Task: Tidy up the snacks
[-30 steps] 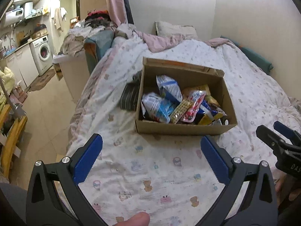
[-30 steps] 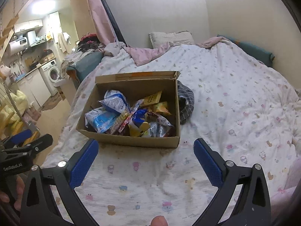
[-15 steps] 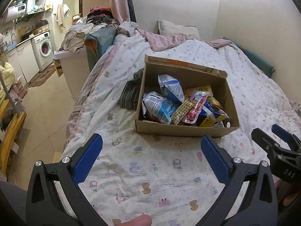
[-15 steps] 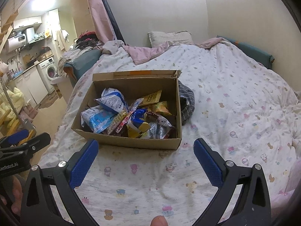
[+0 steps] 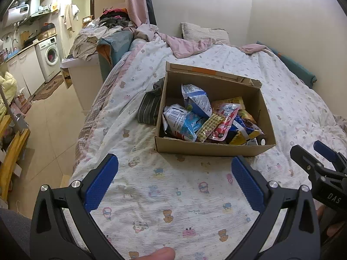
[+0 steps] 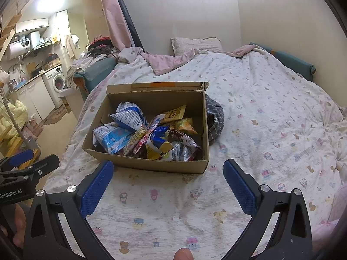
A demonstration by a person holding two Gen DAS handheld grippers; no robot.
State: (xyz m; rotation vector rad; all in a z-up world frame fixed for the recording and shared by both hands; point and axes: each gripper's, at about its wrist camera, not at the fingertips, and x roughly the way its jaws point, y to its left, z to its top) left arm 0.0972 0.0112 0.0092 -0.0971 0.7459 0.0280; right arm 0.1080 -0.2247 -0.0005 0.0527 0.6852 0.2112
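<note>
A cardboard box (image 5: 213,149) of snack packets (image 5: 188,125) sat on the bed (image 5: 173,195). The left hand-held gripper (image 5: 174,169) hovered wide open before it, holding nothing.

dim warm indoor light, glare on the far wall (fisheye-bent, dark-cornered edges).

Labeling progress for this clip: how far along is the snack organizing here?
Done: nothing visibly sorted; the snack packets all lie jumbled inside the cardboard box on the bed. In hand: nothing; the left gripper and right gripper both hover short of the box, jaws wide apart and empty. Left: essentially the whole job, starting with a first pick from the box.
</note>
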